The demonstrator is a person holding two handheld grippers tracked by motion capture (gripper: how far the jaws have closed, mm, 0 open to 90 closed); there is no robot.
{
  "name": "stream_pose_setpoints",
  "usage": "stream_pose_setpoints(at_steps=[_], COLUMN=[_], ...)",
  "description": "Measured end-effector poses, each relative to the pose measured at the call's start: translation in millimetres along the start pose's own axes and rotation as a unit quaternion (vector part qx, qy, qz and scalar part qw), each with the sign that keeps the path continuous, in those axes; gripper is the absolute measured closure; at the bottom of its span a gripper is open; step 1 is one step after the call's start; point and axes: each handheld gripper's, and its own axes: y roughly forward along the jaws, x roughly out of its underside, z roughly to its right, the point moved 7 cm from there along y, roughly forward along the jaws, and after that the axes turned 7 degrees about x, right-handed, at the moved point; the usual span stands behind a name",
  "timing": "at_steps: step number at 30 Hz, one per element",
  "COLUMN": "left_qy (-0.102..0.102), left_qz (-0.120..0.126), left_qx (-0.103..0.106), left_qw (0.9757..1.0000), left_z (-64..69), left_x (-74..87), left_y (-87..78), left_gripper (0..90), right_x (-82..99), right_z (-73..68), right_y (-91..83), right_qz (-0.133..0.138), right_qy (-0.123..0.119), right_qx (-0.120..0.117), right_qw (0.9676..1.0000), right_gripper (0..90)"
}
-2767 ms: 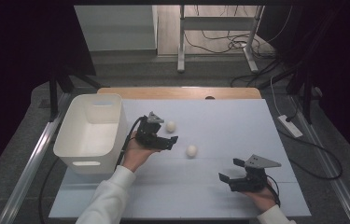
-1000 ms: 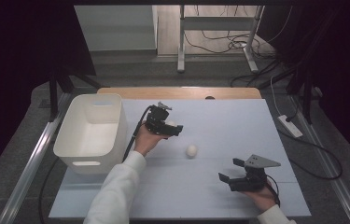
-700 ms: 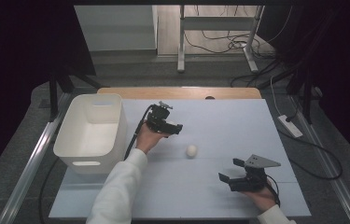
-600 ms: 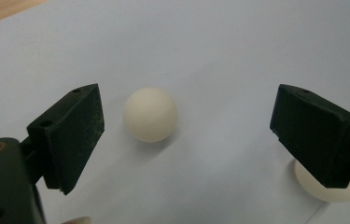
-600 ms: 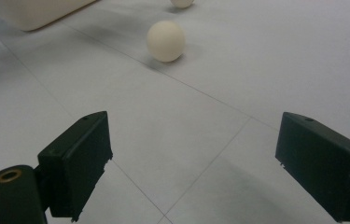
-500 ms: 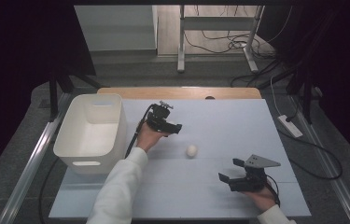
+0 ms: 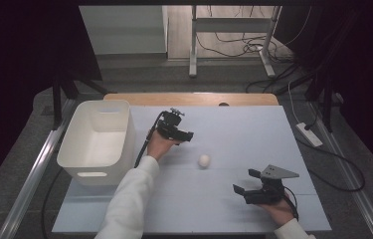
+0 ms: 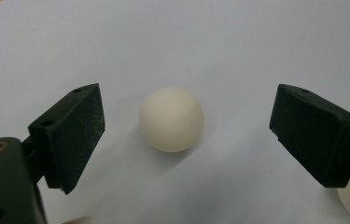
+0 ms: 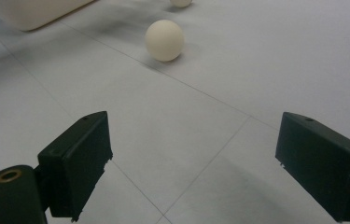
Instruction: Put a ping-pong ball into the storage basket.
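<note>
Small cream round ball (image 8: 171,119) seen on the pale blue table (image 7: 253,129) between the spread jaws of the left gripper (image 8: 186,135), untouched, second cream ball (image 7: 204,160) at its 4 o'clock, right gripper (image 9: 200,163) held wide apart, white plastic bin (image 7: 97,142) at 9 o'clock.

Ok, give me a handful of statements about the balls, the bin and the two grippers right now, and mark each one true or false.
1. The left gripper has its jaws open with a ball between them, untouched. True.
2. The white bin already has a ball in it. False: its inside looks bare.
3. The right gripper is shut on a ball. False: its jaws are open and hold nothing; it rests near the table's near edge.
4. A second ball lies on the table between the two grippers. True.
5. The bin stands to the right of both grippers. False: it stands at the table's left side.
</note>
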Motion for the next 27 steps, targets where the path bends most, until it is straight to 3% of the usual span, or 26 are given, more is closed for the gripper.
stream_pose_setpoints(at_steps=[14,27], left_qy=[-0.016,-0.016], left_qz=[-0.006,-0.015], left_qx=[-0.004,0.002], left_qw=[0.9998,0.9998], left_z=[-7.8,-9.2], left_x=[2.8,5.8], left_y=[9.7,16.1], left_gripper=[12.6,18.7], right_x=[0.2,0.3], right_z=[0.4,0.5], right_y=[0.1,0.2], right_qz=[-0.001,-0.001], right_qy=[0.001,0.001], right_qx=[0.001,0.001], right_qw=[1.0000,1.0000], right_gripper=[10.3,10.3])
